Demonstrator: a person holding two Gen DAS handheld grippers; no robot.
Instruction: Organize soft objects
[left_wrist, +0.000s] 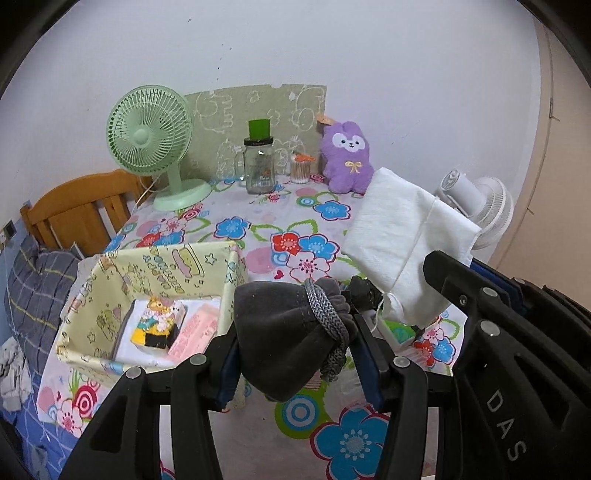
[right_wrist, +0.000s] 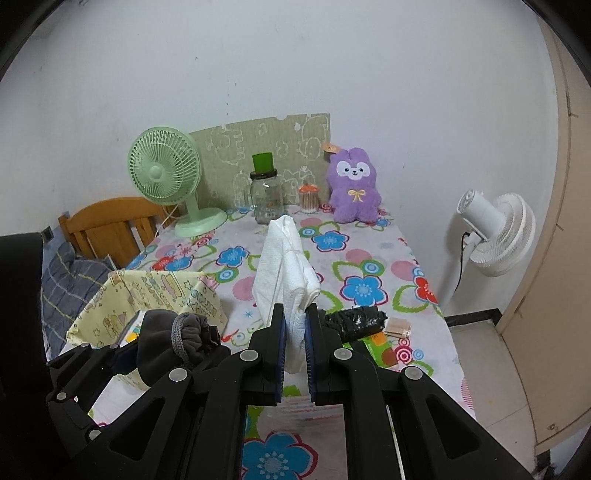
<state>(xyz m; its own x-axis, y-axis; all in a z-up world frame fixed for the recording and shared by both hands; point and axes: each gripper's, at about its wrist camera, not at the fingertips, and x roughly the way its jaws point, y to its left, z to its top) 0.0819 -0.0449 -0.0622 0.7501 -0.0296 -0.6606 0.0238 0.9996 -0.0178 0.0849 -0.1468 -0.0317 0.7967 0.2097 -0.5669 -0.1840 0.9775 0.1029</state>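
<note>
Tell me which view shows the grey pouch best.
The left wrist view: the grey pouch, cord-tied, fills the centre, clamped in the left hand-held gripper. The right wrist view shows it only small and partly hidden at lower left.

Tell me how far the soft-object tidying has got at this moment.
Done: the yellow fabric bin already holds a few small packets. In hand: the left gripper clamps a grey drawstring pouch, the right gripper a white cloth bag, both above the table. Left: the purple plush at the back.
</note>
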